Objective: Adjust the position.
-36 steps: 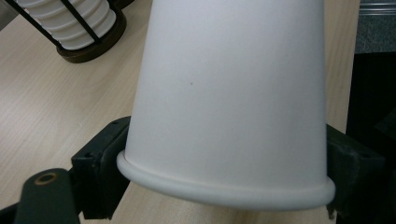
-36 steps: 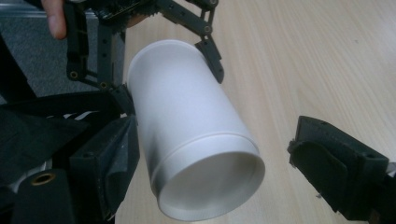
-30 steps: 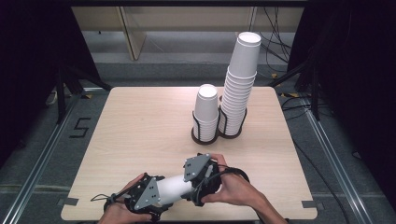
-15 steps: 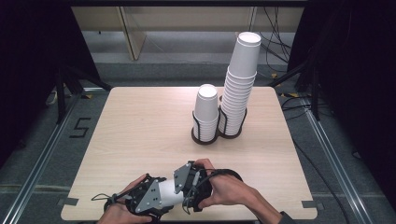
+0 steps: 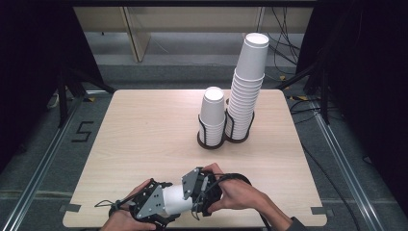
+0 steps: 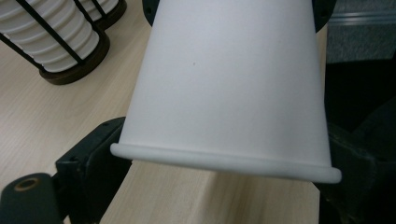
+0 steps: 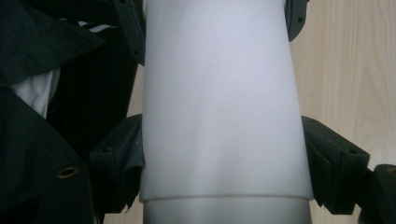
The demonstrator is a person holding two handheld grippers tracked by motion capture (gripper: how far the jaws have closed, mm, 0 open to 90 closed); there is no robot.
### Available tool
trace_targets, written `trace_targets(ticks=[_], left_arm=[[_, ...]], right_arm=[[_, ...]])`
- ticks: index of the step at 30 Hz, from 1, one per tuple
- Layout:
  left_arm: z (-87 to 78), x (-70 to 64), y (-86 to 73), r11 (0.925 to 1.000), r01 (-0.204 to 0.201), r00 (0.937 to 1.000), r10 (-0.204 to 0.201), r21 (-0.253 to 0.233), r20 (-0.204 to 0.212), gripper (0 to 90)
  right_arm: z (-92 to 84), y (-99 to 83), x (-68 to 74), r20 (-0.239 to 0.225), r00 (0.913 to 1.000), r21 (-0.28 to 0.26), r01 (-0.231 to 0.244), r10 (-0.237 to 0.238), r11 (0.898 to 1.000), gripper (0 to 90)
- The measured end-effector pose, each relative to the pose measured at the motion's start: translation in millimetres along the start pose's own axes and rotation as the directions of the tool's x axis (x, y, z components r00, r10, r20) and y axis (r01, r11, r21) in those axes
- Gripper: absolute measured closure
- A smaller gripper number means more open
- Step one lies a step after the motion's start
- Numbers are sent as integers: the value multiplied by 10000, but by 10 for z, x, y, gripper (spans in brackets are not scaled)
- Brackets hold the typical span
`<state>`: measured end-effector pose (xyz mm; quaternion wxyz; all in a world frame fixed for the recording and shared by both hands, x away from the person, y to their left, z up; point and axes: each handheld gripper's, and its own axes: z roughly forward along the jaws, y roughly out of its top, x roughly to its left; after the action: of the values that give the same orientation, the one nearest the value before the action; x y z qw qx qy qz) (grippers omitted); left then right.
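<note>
near the front edge of the desk (image 5: 144,125), low between both hands: paper cup (image 5: 177,199), lying sideways, rim toward the left gripper (image 5: 161,206), base toward the right gripper (image 5: 195,190). left jaws just opening, spread beside the rim; right jaws pinching the cup's wall. light, thin, easily crushed, a bit slick; best held gently near the stiffer rim or base. well apart at the back: short cup stack (image 5: 212,111) and tall cup stack (image 5: 246,86) in a black rack (image 5: 211,140), not in the way
</note>
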<state>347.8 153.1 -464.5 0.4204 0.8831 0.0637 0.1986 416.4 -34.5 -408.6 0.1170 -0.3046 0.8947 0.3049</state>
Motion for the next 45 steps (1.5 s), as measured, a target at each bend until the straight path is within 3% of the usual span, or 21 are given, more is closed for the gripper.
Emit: trace_targets(ticks=[1,2,3,4,5,6,7,10,11,13,14,15,18,19,24,32,33,38,39,41,45], left_arm=[[0,-60,-30,9930,1151,9933,-1152,-281,-9,92],[-10,-36,-42,9881,1408,9900,-1400,-620,170,87],[-21,-26,-48,9837,1600,9871,-1587,-817,220,87],[-41,0,-65,9694,2018,9794,-1991,-1396,334,83],[-56,12,-74,9619,2249,9744,-2211,-1557,412,84],[-56,12,-74,9619,2249,9744,-2211,-1557,412,89],[-70,27,-83,9547,2435,9699,-2384,-1713,504,93],[-77,54,-106,9188,3217,9468,-3111,-2287,819,96],[-80,57,-110,9116,3357,9420,-3241,-2371,875,94],[-74,53,-102,8983,3618,9322,-3461,-2495,1056,101],[-72,52,-100,8985,3610,9325,-3450,-2497,1066,98],[-68,52,-99,8978,3626,9319,-3460,-2501,1092,85],[-45,51,-108,8949,3640,9311,-3423,-2582,1262,53],[-36,37,-100,8841,3799,9248,-3558,-2722,1350,50],[-49,17,-67,8782,3776,9254,-3465,-2935,1536,36],[-51,16,-51,8491,3974,9172,-3550,-3481,1809,53],[-68,12,-52,8576,3858,9223,-3492,-3402,1656,57],[-63,19,-57,8662,3508,9360,-3119,-3558,1632,90],[-63,19,-57,8662,3508,9360,-3119,-3558,1632,97],[-85,13,-48,8779,3364,9414,-3043,-3408,1454,113],[-90,4,-41,8787,3349,9418,-3015,-3400,1486,127]], right_arm=[[-34,-30,44,-122,9985,197,-538,540,9984,238],[-221,-37,324,217,8831,1684,-4653,4687,8690,238],[-221,-37,324,217,8831,1684,-4653,4687,8690,238],[-252,-109,336,135,8769,1096,-4790,4806,8709,238],[-276,-137,362,18,8602,681,-5089,5100,8581,238],[-276,-137,362,18,8602,681,-5089,5100,8581,238],[-328,-218,391,67,8522,71,-5232,5232,8522,238],[-375,-290,421,222,8422,-471,-5373,5386,8421,238],[-400,-317,442,242,8305,-728,-5538,5566,8295,237],[-429,-354,472,26,8172,-1086,-5728,5764,8125,237],[-432,-376,476,95,8177,-1247,-5701,5755,8121,237],[-434,-378,493,-154,8080,-1398,-5849,5889,7989,237],[-429,-395,496,-292,8211,-1642,-5665,5700,8076,237],[-413,-388,497,-494,8165,-1860,-5734,5752,7979,236],[-373,-365,494,-731,8209,-1982,-5686,5664,7984,236],[-312,-350,491,-890,8198,-2011,-5710,5656,7959,234],[-296,-355,495,-947,8174,-2026,-5747,5683,7929,235],[-244,-383,501,-1027,8149,-1882,-5790,5704,7933,242],[-244,-383,501,-1027,8149,-1882,-5790,5704,7933,242],[-217,-402,508,-1031,8106,-1776,-5853,5765,7911,245],[-203,-395,517,-984,8108,-1650,-5851,5770,7940,243]])
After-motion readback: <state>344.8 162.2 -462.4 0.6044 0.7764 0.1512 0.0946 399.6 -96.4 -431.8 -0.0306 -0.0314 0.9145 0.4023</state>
